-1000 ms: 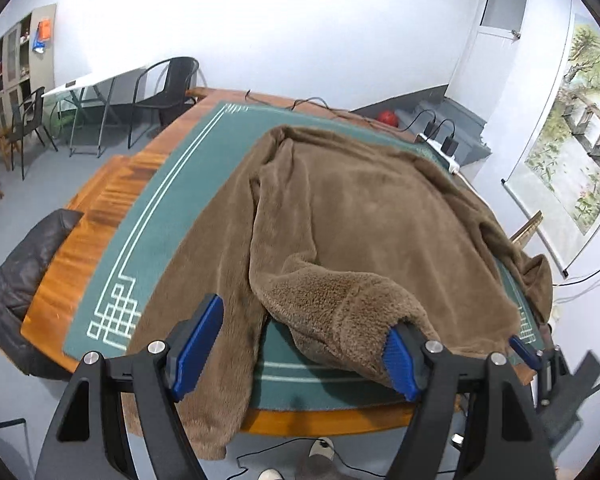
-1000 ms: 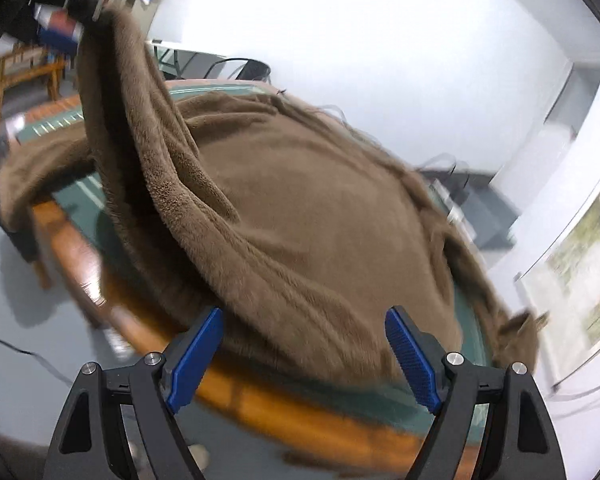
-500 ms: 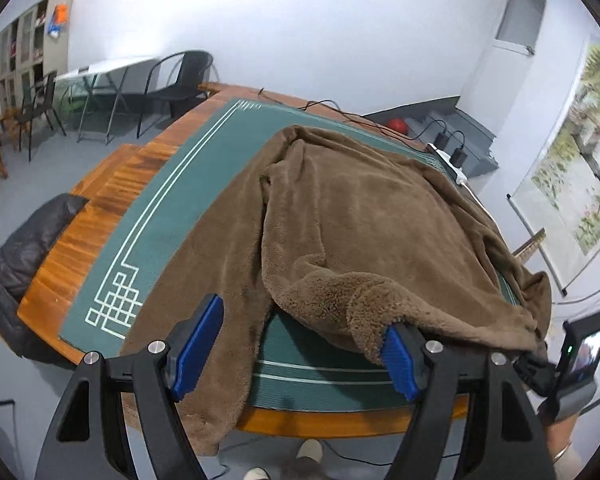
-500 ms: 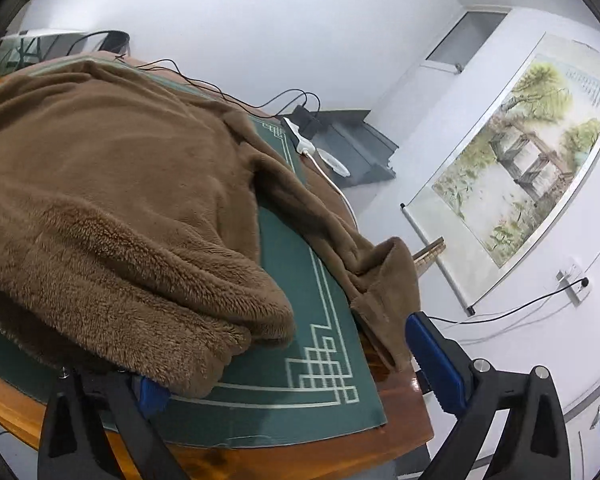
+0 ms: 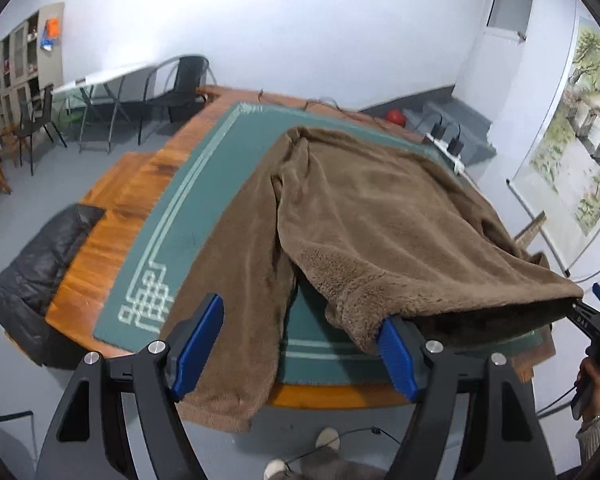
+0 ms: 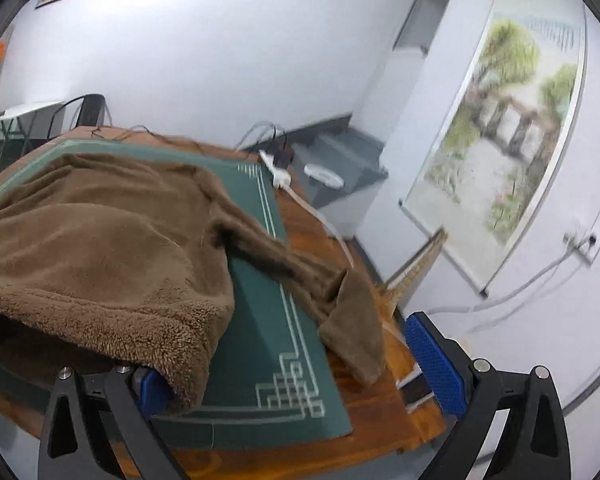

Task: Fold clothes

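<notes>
Thick brown fleece garment [image 5: 380, 216] spread over green mat [image 5: 220, 184] on tabletop [image 5: 112, 216], one sleeve hanging off. Soft, bulky, likely heavy and floppy; best taken by hem corners. Left hand-held gripper [image 5: 296, 344] and right hand-held gripper [image 6: 296, 364] both spread wide, hem draped over one finger each.

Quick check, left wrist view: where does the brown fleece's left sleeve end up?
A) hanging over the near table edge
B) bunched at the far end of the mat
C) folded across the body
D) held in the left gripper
A: the sleeve runs down off the green mat and drapes past the near edge of the table, while the left gripper is open, gripping nothing.
</notes>
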`<state>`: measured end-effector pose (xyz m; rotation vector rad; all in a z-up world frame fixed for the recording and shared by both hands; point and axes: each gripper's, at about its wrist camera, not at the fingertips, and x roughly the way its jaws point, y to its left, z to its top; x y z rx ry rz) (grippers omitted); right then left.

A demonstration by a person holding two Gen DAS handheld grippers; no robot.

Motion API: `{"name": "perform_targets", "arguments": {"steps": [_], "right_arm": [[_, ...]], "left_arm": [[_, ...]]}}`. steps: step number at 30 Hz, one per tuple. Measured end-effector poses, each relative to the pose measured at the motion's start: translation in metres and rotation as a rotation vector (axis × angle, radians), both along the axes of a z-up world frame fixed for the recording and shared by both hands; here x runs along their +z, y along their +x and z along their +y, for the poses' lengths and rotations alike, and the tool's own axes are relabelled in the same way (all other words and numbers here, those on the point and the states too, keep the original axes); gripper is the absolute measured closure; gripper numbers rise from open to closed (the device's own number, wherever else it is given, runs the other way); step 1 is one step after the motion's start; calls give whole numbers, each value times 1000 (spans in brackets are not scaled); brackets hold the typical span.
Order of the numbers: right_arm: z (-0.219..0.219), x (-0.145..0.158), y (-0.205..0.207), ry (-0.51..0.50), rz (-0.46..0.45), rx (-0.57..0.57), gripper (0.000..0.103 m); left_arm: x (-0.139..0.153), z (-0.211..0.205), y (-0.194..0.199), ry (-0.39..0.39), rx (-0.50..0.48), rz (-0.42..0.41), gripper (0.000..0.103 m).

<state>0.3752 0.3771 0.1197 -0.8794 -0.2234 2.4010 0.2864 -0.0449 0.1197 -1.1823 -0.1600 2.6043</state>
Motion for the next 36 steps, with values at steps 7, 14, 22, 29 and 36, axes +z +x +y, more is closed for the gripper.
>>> {"name": "perform_targets", "arguments": {"steps": [7,14,22,29,36], "right_arm": [[38,-61,15,-153,-196,-104,1],[51,-111,31,-227,-315,-137,1],[19,-97,29,-55,-396,11,1],[17,-76,53,-79,-390,66,1],[27,-45,61,-79,-322,18,1]], "left_arm": [[-60,25,16,-187,-105,-100,21],[-116,-13,17,-362,2,-225,21],[-89,-28,22,-191,10,-166,21],[-98,26,31,-179,-136,-153,21],[-91,37,13,-112,-138,-138,21]]}}
